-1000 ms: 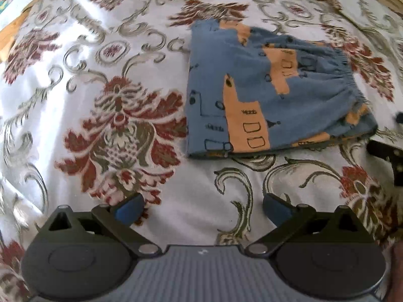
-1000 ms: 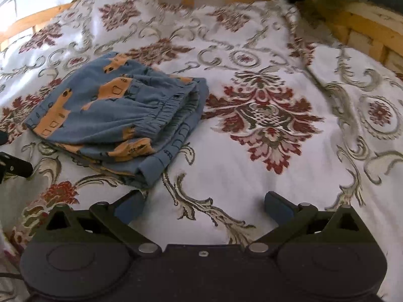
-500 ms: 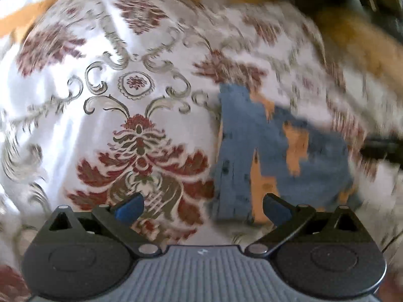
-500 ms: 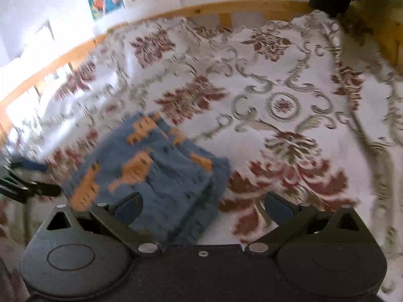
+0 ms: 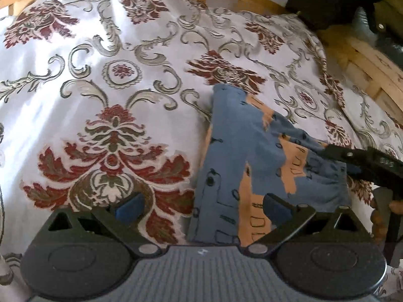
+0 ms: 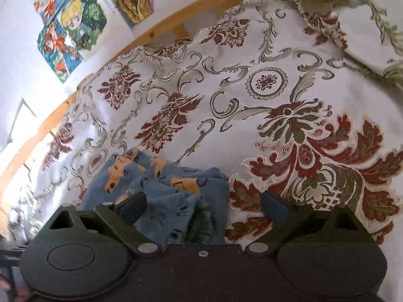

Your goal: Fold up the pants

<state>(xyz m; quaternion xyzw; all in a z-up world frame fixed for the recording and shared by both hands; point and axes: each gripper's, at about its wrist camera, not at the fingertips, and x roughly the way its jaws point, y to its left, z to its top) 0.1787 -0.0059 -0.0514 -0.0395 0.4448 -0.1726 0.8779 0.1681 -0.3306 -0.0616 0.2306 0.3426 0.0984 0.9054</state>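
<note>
The left gripper is hovering with its jaws spread wide, grasping nothing, above a white bedspread with red floral patterns. Folded blue and orange pants are lying on it, just ahead. The right gripper is hanging over the pants' edge, likewise spread and empty.

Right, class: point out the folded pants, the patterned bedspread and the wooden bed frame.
folded pants [image 5: 226, 156], left wrist view, on the blue top layer.
patterned bedspread [image 5: 113, 146], left wrist view, on a red flower motif.
wooden bed frame [image 6: 156, 31], right wrist view, on the rail below the posters.
</note>
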